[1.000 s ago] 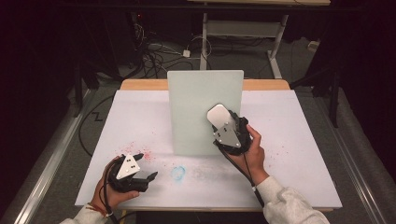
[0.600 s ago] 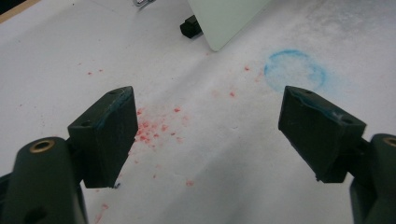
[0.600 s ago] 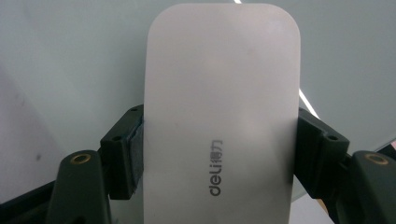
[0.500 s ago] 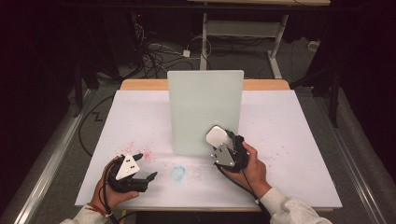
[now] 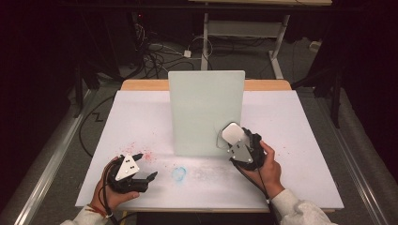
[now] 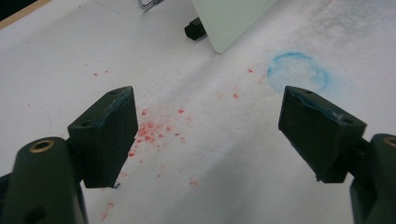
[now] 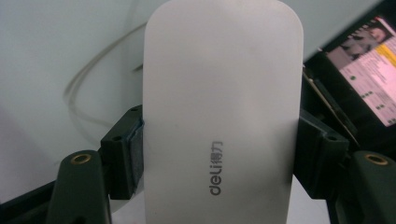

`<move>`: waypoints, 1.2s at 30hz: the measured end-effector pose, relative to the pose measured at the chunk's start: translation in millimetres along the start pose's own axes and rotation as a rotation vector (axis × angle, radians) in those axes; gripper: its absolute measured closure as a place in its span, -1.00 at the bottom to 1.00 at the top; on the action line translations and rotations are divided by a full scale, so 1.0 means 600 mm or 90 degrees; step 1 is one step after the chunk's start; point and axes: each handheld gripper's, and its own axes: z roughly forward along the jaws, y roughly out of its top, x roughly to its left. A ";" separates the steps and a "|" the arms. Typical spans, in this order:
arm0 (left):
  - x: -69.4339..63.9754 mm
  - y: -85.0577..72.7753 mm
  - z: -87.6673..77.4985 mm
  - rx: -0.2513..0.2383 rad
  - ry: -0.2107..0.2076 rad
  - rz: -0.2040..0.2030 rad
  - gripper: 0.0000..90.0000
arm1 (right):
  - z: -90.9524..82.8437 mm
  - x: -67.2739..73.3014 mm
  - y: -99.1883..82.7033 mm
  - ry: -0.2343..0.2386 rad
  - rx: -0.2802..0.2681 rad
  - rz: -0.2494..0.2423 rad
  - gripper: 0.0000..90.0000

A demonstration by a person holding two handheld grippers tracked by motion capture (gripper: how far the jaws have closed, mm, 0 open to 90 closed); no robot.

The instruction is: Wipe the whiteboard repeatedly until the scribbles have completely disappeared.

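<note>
Right gripper [image 5: 231, 137] clamped on a white eraser [image 5: 232, 133], jaws pressed against its two long sides, as seen in the right gripper view where the eraser [image 7: 219, 112] stands between the black pads, printed "deli" lengthwise. Held just in front of the lower right part of the upright pale board [image 5: 206, 110], low over the white table [image 5: 141, 122]; touching the board or not, impossible to tell. Behind the eraser in the right gripper view, the pale board face [image 7: 65, 51] with a thin curved line on it, and at the far right a dark edge with a pink and yellow label [image 7: 369, 60].

Left gripper [image 5: 143, 166] at the near left corner of the table, jaws spread wide and holding nothing, gripped by a hand [image 5: 110, 190]. Seen along its jaws in the left gripper view, two black pads [image 6: 107, 135] well apart over the white surface, with red specks [image 6: 154, 130] scattered between and beside them. Further on, a faint blue ring mark [image 6: 299, 72] on the surface, near the board's lower corner [image 6: 229, 23] and its small black foot [image 6: 194, 29].

In the high view, blue ring [image 5: 179, 173] between the two grippers, red specks [image 5: 141, 152] just beyond the left one. Right hand [image 5: 265, 168] wrapped around its gripper from below, white sleeve [image 5: 300, 211] at the table's near edge.
</note>
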 end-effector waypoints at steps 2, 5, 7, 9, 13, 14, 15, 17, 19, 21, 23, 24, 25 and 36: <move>-0.001 0.000 0.000 -0.001 -0.002 0.002 -0.57 | 0.000 -0.010 0.005 -0.004 -0.001 0.021 -0.32; -0.001 0.000 0.001 0.001 -0.002 0.003 -0.57 | 0.001 -0.004 0.008 -0.013 -0.001 0.013 -0.32; -0.001 0.000 0.000 0.000 -0.004 0.002 -0.58 | 0.002 0.005 0.008 0.007 0.000 0.004 -0.32; -0.001 0.000 0.000 0.000 -0.004 0.002 -0.57 | 0.003 0.017 0.004 0.022 0.002 -0.012 -0.32; -0.001 0.000 0.001 0.003 -0.003 0.003 -0.57 | 0.004 0.049 -0.001 0.031 0.020 -0.051 -0.34; -0.001 0.000 0.001 0.002 -0.003 0.003 -0.58 | 0.004 0.054 0.000 0.037 0.020 -0.063 -0.32; -0.001 0.000 0.000 0.002 -0.003 0.002 -0.58 | 0.004 0.057 0.002 0.049 0.021 -0.079 -0.32; -0.001 0.000 -0.001 0.001 -0.003 0.001 -0.57 | 0.004 0.064 0.004 0.034 0.024 -0.086 -0.32; 0.000 -0.001 0.000 0.000 -0.003 0.000 -0.58 | 0.005 0.066 0.005 0.031 0.025 -0.092 -0.32; 0.001 -0.001 0.001 0.000 -0.004 -0.002 -0.57 | 0.006 0.067 0.009 0.033 0.027 -0.097 -0.32; 0.001 0.000 0.001 0.000 -0.005 -0.001 -0.57 | 0.008 0.064 0.018 0.034 0.016 -0.094 -0.32; 0.000 0.000 0.001 0.001 -0.004 0.002 -0.57 | 0.010 0.063 0.025 0.026 0.009 -0.093 -0.32; -0.001 0.001 0.001 0.000 -0.005 0.003 -0.57 | 0.011 0.062 0.031 0.022 0.001 -0.092 -0.33; 0.001 0.000 0.002 0.001 -0.005 -0.002 -0.57 | 0.020 0.034 0.095 -0.022 -0.045 -0.057 -0.38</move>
